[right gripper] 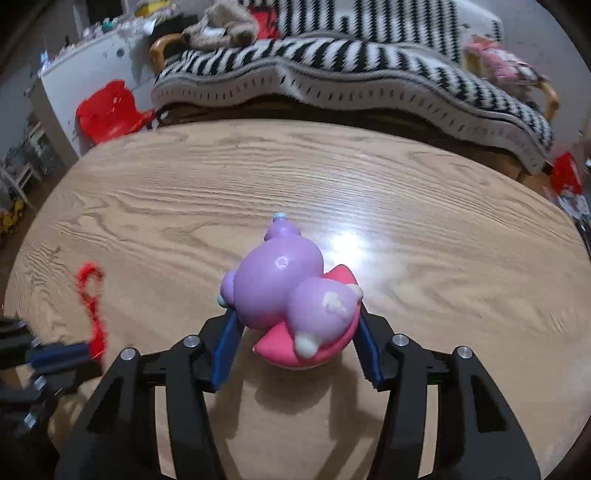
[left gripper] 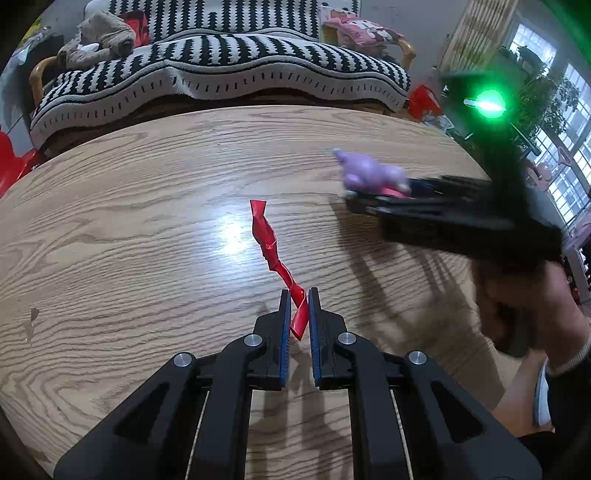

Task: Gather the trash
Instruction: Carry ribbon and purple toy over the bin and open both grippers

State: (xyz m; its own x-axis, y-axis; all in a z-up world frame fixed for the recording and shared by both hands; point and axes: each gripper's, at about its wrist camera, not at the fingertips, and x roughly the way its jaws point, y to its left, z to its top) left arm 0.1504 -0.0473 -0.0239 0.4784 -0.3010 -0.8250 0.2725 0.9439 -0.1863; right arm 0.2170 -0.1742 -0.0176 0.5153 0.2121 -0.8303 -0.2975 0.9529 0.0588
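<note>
My left gripper (left gripper: 298,295) is shut on the near end of a twisted red plastic strip (left gripper: 271,243), which sticks up and away over the wooden table (left gripper: 129,206). The strip also shows blurred at the left of the right wrist view (right gripper: 90,295), with the left gripper (right gripper: 86,349) below it. My right gripper (right gripper: 295,314) is shut on a purple and pink toy figure (right gripper: 288,291) and holds it above the table (right gripper: 443,221). In the left wrist view the right gripper (left gripper: 354,201) sits at the right with the toy (left gripper: 369,171) at its tip.
A sofa with a black and white zigzag blanket (left gripper: 221,66) stands behind the table. A brown plush (left gripper: 99,37) and a pink cushion (left gripper: 362,31) lie on it. A red plastic stool (right gripper: 107,110) stands at the left. A small dark mark (left gripper: 33,315) is on the table's left.
</note>
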